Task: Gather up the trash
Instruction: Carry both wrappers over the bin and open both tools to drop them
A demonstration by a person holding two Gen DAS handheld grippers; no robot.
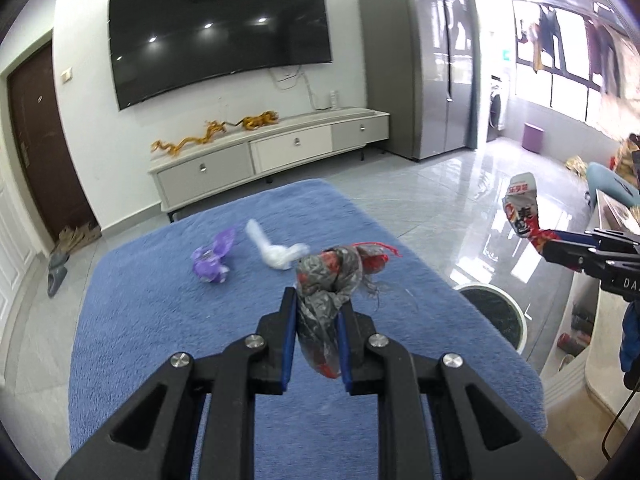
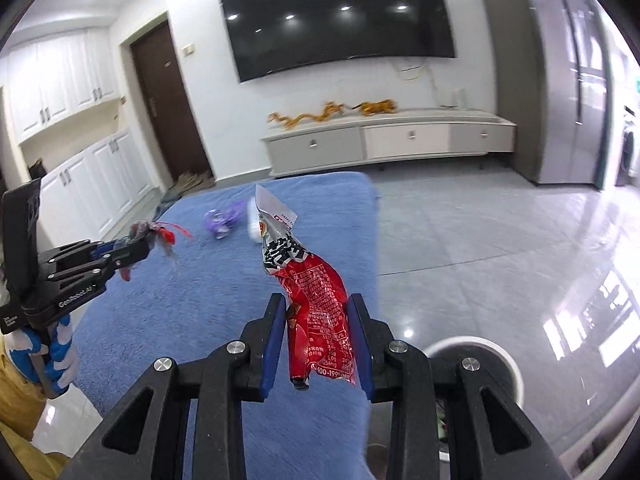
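1. Left gripper [image 1: 317,303] is clamped on a crumpled grey and red wrapper [image 1: 332,280]. The blue pads squeeze it from both sides and red string-like bits stick out at the top right. It's lifted above the blue fuzzy cloth [image 1: 160,340] that covers the table, not resting on it.

2. You can see the same thing from the right wrist cam: the left gripper [image 2: 138,246] sits off to the left, held by a hand in a blue and white glove [image 2: 56,360], with the scrunched wrapper [image 2: 154,234] poking out of its tip.

3. Right gripper [image 2: 316,308] is closed around a red snack packet [image 2: 316,300]. The packet stands up between the fingers, red printed part low, white and black printed part up top, a bit twisted.

4. In the left cam the right gripper [image 1: 550,246] comes in from the right edge with that packet [image 1: 520,208] pointing upward, out past the table's edge over the tiled floor.

5. Still lying on the cloth: a purple wrapper [image 1: 212,258] and a white crumpled bit of plastic [image 1: 276,252] just beside it, both near the far end of the table.

6. A round white bin [image 1: 494,316] with a dark inside sits on the floor just off the table's right side. In the right cam it shows at lower right [image 2: 476,364], below and to the right of the packet.

7. Background: big wall TV [image 1: 220,36] above a low cabinet [image 1: 272,148].
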